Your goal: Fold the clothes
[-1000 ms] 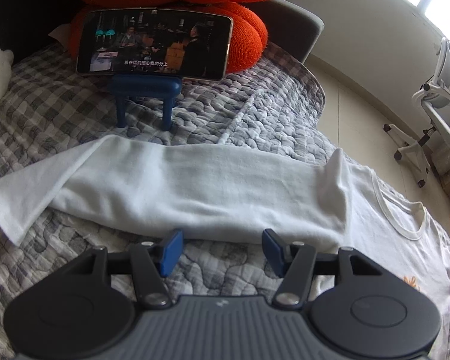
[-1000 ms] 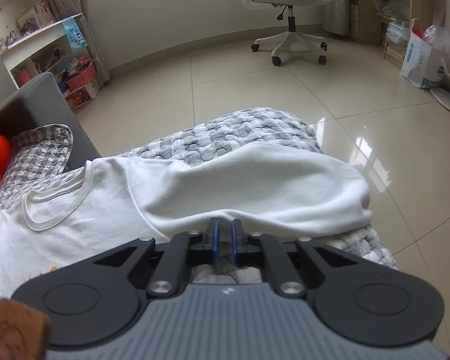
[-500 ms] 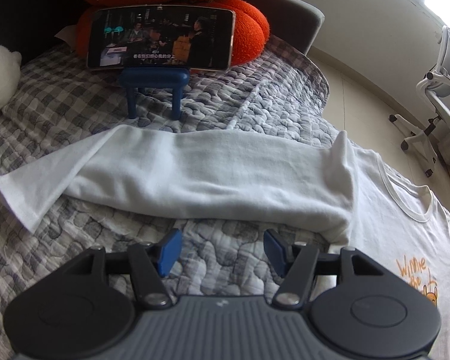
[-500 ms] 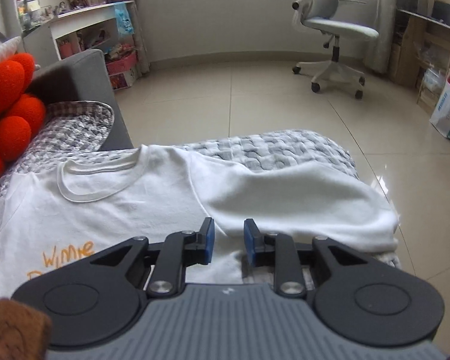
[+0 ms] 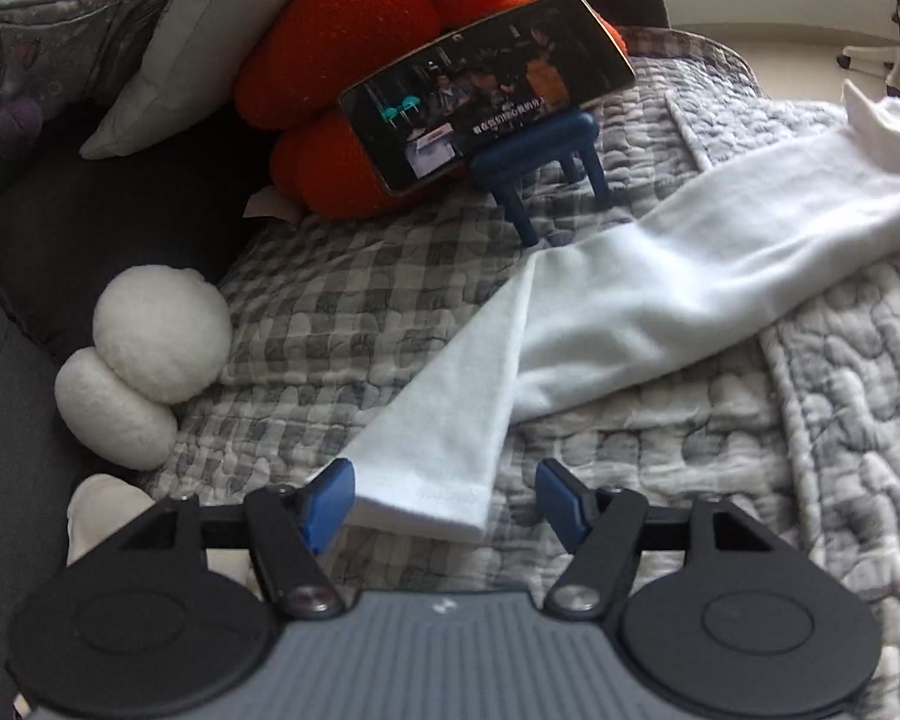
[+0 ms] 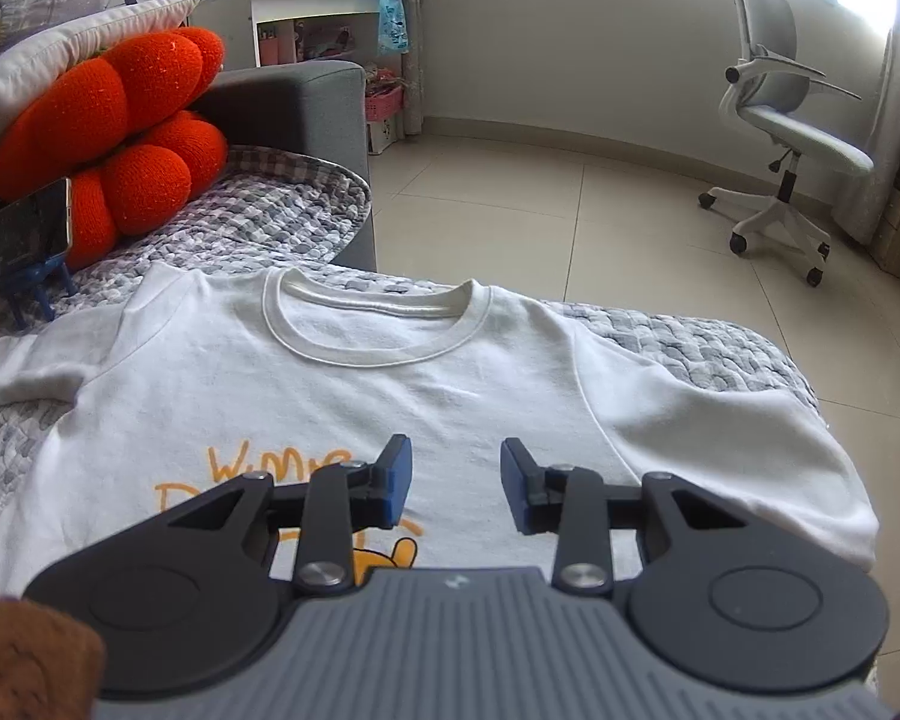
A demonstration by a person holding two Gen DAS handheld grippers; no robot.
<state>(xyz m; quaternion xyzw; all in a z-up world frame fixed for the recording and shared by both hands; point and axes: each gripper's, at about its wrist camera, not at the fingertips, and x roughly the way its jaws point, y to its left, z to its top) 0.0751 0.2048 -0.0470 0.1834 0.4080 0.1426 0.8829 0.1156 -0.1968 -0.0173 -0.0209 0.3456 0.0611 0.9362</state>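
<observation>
A white long-sleeved shirt (image 6: 390,384) with orange lettering lies face up on a grey quilted cover (image 5: 660,438). Its long sleeve (image 5: 660,294) stretches across the cover in the left wrist view, and the cuff (image 5: 432,492) sits between the blue pads of my left gripper (image 5: 444,501). Those jaws are opening and do not press the cloth. My right gripper (image 6: 456,483) hovers over the shirt's chest below the collar (image 6: 378,324). Its jaws are opening too, and nothing is between them.
A phone (image 5: 486,90) on a blue stand (image 5: 540,162) plays video beside an orange cushion (image 5: 402,48). White plush balls (image 5: 150,354) lie at the cover's left edge. A sofa arm (image 6: 294,108), tiled floor and an office chair (image 6: 792,144) lie beyond the shirt.
The left gripper swung left along the sleeve to its cuff and rolled. The right gripper let go of the other sleeve, opened, and moved left over the shirt's chest.
</observation>
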